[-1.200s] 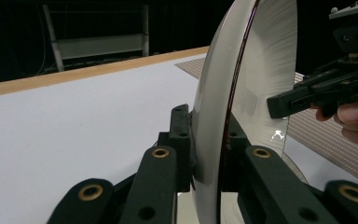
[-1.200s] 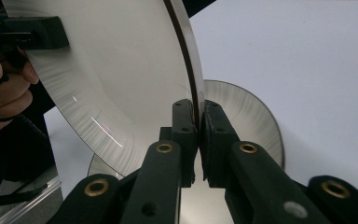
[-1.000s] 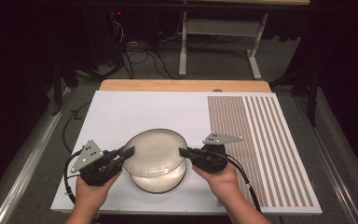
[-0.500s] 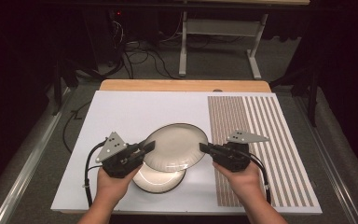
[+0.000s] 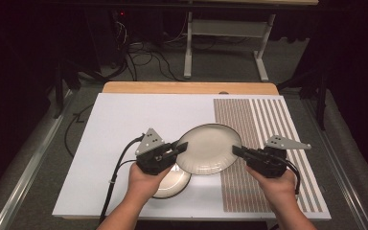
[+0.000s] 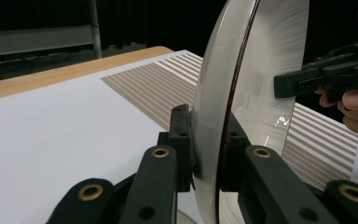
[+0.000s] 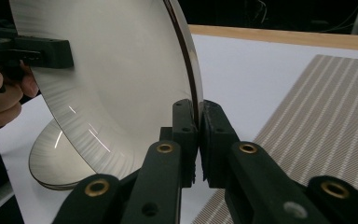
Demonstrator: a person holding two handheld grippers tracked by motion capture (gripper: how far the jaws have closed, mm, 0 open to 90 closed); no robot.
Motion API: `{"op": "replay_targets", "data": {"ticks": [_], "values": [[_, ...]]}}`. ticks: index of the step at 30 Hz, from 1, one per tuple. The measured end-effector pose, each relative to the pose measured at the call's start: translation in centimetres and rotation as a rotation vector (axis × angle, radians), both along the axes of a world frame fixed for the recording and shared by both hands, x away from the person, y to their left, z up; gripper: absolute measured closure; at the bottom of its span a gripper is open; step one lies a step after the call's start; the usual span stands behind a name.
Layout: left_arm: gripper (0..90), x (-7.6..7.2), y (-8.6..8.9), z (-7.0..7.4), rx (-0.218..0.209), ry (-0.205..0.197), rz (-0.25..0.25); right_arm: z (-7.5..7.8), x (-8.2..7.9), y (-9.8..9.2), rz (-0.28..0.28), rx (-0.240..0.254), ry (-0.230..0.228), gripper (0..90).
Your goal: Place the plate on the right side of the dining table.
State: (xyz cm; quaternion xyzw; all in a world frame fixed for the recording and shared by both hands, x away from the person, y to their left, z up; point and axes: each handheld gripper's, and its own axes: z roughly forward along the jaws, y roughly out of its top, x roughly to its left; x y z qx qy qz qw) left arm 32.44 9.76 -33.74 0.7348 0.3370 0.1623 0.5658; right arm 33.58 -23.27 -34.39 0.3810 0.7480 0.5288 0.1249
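**Plate lifted off its mate and carried toward the striped mat**

On the bench, covered by a white sheet, a striped mat is laid along the right side. Above the boundary between sheet and mat, a shallow pale plate is held clear of the surface between the two grippers. A second plate is left lying on the white sheet, below and to the left of the raised one, partly hidden by the left hand.

Compared with a second ago, when the upper plate was stacked directly over the lower one, it has been raised and shifted to the right, so the stack has been separated. It is judged that the carried plate is being taken toward the striped mat, and that a set-down is what remains.

The left gripper is clamped on the plate's left rim, its jaws pressed to both faces of the edge. The right gripper is clamped likewise on the opposite rim.
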Motion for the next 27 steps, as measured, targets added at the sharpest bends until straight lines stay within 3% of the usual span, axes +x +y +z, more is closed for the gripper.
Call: {"op": "replay_targets", "data": {"ticks": [5, 27], "values": [[80.1, 0.8, -2.5, -0.2, 0.031, 0.014, -0.025, 0.0, -0.2, -2.4, -0.038, -0.007, -0.007, 87.6], [79.5, 4.0, -11.2, -1.0, 0.076, 0.086, -0.096, -1.6, -1.2, -10.4, -0.188, 0.019, 0.008, 87.7]]}}
